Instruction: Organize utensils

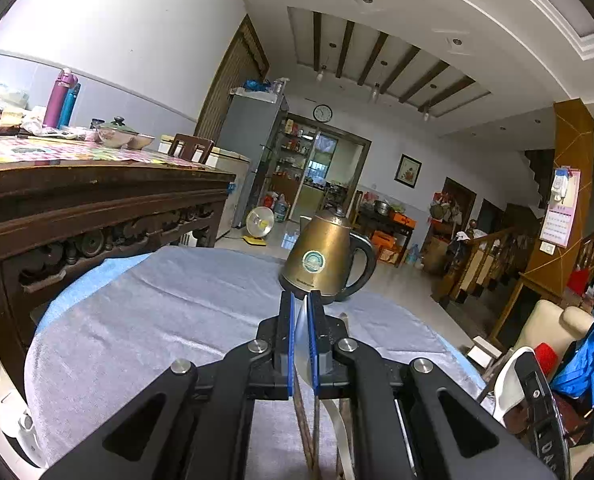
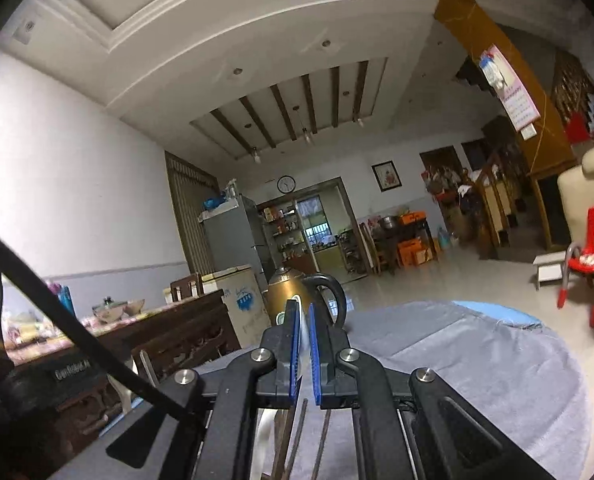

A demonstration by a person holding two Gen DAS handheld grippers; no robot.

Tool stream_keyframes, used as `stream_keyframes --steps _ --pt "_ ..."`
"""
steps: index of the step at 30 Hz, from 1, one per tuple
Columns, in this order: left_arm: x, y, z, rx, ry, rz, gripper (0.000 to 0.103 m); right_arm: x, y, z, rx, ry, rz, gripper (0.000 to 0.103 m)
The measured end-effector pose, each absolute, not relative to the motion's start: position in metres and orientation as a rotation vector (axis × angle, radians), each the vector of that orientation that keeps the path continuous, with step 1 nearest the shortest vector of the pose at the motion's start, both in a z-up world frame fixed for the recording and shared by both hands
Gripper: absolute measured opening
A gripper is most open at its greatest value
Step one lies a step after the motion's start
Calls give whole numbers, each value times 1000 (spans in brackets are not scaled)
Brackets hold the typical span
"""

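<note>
- Left gripper (image 1: pixel 303 312): the jaws stand closed with only a thin slit between the blue pads, and nothing is clamped in them. It points nearly level across the bench (image 1: pixel 157 320), toward the kettle (image 1: pixel 329 258).
- Right gripper (image 2: pixel 303 320): the jaws are likewise closed and empty. It points level, out over the grey cloth (image 2: pixel 477 360) that covers the bench, with the kettle just beyond its tips.
- Utensils: a pair of brown chopsticks (image 1: pixel 305 436) and a white spoon handle (image 1: pixel 337 420) lie on the cloth close below the left gripper, partly hidden by its frame. The same items show beneath the right gripper: chopsticks (image 2: pixel 293 432) and spoon handle (image 2: pixel 266 428).
- Step in hand, judged: the approach stage. No utensil is picked up yet, and both grippers aim above the items.
- Next move, judged: tilt one gripper downward, open its jaws, straddle a single utensil along its shaft, then close.
- Caution: the thin chopsticks lie flat on soft cloth, so the pads may snag the fabric.
</note>
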State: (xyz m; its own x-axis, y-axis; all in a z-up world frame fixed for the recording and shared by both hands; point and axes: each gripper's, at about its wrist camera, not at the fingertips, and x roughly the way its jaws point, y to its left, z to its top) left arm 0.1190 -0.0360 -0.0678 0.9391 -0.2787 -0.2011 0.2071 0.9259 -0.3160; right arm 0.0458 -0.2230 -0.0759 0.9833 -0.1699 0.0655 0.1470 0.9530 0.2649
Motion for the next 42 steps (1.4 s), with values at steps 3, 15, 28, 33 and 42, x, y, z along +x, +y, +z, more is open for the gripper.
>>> stream_keyframes --steps 3,15,28,33,42 --pt "119 -37 -70 -297 249 -248 6 48 -216 -80 225 -90 -164 6" --pt "114 -49 -80 -269 236 -232 6 54 -193 -94 103 -63 -145 6" --pt "111 -50 -80 -263 246 -237 6 40 -200 -100 94 21 -83 6" --pt "109 -52 -81 -265 234 -205 6 30 -200 -103 89 40 -71 6" --pt "108 -64 -92 -212 245 -207 6 21 -203 -103 88 56 -64 6"
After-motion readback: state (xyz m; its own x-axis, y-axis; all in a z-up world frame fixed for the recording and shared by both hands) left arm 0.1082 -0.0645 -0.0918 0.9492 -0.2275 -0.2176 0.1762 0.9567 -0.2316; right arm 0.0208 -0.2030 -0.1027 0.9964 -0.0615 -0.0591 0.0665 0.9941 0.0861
